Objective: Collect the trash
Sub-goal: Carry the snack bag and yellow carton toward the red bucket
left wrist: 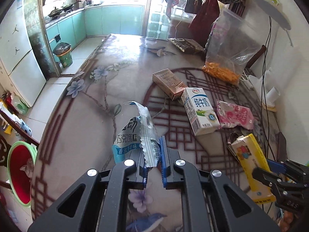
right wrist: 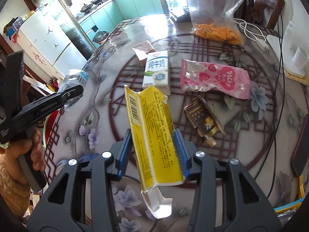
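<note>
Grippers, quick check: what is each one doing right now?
Left gripper: shut on the torn blue-and-white foil snack wrapper.
Right gripper: shut on the flattened yellow cardboard box.

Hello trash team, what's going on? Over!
Left tool shut on blue-and-white wrapper. Right tool shut on flattened yellow box. Milk carton, pink wrapper on table. Nothing blocking.

We see a crinkled, shiny foil wrapper [left wrist: 135, 133], a matt yellow cardboard box [right wrist: 154, 135], a glossy milk carton [left wrist: 200, 110] and a smooth, reflective table [left wrist: 115, 58].
</note>
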`<action>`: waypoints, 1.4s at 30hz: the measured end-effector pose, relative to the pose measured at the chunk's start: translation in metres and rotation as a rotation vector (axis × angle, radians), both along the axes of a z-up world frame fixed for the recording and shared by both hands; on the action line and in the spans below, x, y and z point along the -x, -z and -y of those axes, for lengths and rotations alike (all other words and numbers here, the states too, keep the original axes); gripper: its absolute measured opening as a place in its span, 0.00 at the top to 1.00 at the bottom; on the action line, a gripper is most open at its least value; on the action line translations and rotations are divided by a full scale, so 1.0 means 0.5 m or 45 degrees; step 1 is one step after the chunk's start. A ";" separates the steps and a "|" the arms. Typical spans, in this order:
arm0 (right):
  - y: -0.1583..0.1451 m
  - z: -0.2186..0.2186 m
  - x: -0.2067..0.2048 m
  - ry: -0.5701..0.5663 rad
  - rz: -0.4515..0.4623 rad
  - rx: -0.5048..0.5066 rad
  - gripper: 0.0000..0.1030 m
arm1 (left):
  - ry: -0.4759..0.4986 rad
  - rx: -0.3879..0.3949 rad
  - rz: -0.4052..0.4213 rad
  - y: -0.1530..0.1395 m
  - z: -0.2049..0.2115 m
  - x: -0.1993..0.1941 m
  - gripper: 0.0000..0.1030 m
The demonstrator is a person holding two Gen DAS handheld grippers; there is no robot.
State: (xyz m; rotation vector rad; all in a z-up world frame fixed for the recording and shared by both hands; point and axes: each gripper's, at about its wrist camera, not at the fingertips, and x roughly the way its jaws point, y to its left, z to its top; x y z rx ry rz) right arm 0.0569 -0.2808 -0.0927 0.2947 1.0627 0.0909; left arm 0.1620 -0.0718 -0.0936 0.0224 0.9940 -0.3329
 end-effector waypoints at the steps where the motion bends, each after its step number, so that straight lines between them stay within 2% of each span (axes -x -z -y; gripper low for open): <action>1: -0.003 -0.006 0.004 -0.002 0.002 -0.002 0.59 | -0.006 0.008 -0.009 -0.003 -0.007 0.011 0.92; 4: -0.007 -0.023 0.014 -0.012 0.008 -0.004 0.59 | -0.028 0.047 -0.025 -0.014 -0.029 0.047 0.92; 8: -0.012 -0.044 0.022 -0.030 0.008 0.003 0.59 | -0.048 0.048 -0.017 -0.020 -0.055 0.087 0.92; 19: -0.024 -0.104 0.042 -0.093 0.019 0.015 0.59 | -0.118 0.055 -0.033 -0.018 -0.128 0.132 0.92; 30: -0.027 -0.168 0.054 -0.150 0.018 0.030 0.59 | -0.144 0.068 -0.043 -0.014 -0.179 0.160 0.92; 42: -0.031 -0.281 0.045 -0.190 -0.005 0.079 0.59 | -0.201 0.106 -0.052 0.001 -0.309 0.165 0.92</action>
